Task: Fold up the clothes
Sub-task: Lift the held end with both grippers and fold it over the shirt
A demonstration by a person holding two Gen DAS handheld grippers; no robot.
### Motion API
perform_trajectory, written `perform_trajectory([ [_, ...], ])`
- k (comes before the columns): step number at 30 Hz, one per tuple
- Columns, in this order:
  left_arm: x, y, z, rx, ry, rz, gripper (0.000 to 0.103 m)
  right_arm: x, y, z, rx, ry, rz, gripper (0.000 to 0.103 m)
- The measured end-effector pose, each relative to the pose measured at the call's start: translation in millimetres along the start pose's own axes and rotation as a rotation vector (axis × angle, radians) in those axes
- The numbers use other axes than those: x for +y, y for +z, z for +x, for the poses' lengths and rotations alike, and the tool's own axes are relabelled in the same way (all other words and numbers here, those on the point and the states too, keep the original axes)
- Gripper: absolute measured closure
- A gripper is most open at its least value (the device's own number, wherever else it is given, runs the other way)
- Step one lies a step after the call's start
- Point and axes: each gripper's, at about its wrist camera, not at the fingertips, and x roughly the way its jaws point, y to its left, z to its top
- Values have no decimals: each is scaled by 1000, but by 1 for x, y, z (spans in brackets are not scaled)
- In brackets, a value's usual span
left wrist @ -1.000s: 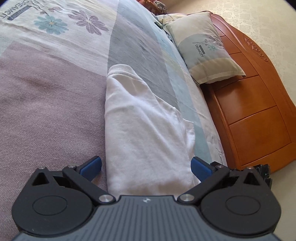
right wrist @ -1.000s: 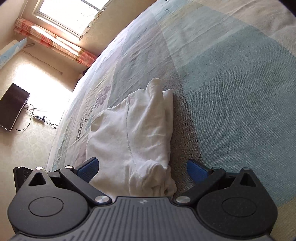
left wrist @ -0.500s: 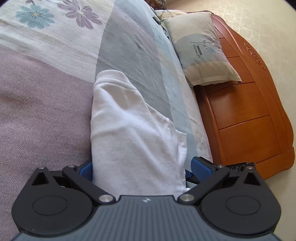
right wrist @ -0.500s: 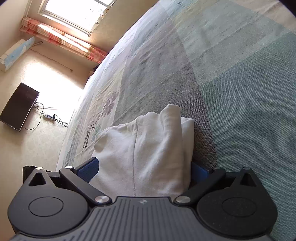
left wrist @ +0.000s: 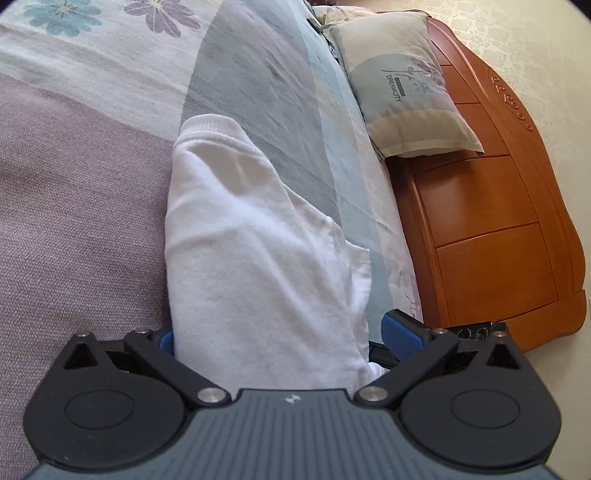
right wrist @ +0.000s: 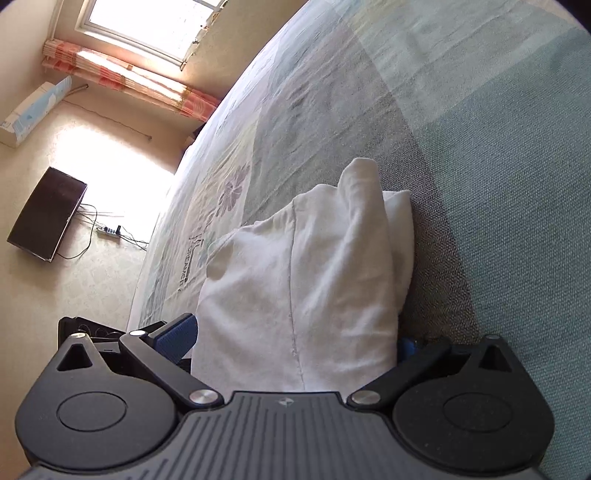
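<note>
A white folded garment (left wrist: pixel 251 240) lies as a long strip on the patchwork bedspread (left wrist: pixel 74 184). Its ribbed collar points away from me in the left wrist view. My left gripper (left wrist: pixel 284 332) is open, and its blue fingers (left wrist: pixel 400 328) straddle the near end of the strip. From the other end, the right wrist view shows the garment (right wrist: pixel 306 277) bunched and rising between the pads of my right gripper (right wrist: pixel 291 339). That gripper is also open, with the cloth filling the gap and partly hiding the right pad.
A printed pillow (left wrist: pixel 406 92) leans on the orange wooden headboard (left wrist: pixel 498 221) to the right of the bed. Beyond the bed's far side, the floor holds a dark flat screen (right wrist: pixel 46 214) and a power strip (right wrist: pixel 109 230) below a window (right wrist: pixel 147 22).
Both grippers have slid forward along the bed, so the garment's ends now sit deep between their fingers. The jaws have stayed wide apart.
</note>
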Motion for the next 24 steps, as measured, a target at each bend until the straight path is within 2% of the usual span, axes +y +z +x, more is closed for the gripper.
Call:
perform_trajectory([
  [4,9,-9,-8,9,-59,16,1,-1,-13,-12,31,7,-33,0],
  [6,9,-1,-3,18,-58,-24,1,-4,-17,-16,36,25,-47,0],
  [10,2,6,8,36,-41,-19,1,-7,-3,-7,27,24,16,0],
  [16,7,-6,-3,38,-103,-9,1,-3,-10,-12,69,30,-14,0],
  [19,2,3,6,50,-78,-54,1,-5,-13,-14,72,47,-37,0],
  [24,-7,1,8,53,-80,-30,2,0,-5,-8,73,26,-21,0],
])
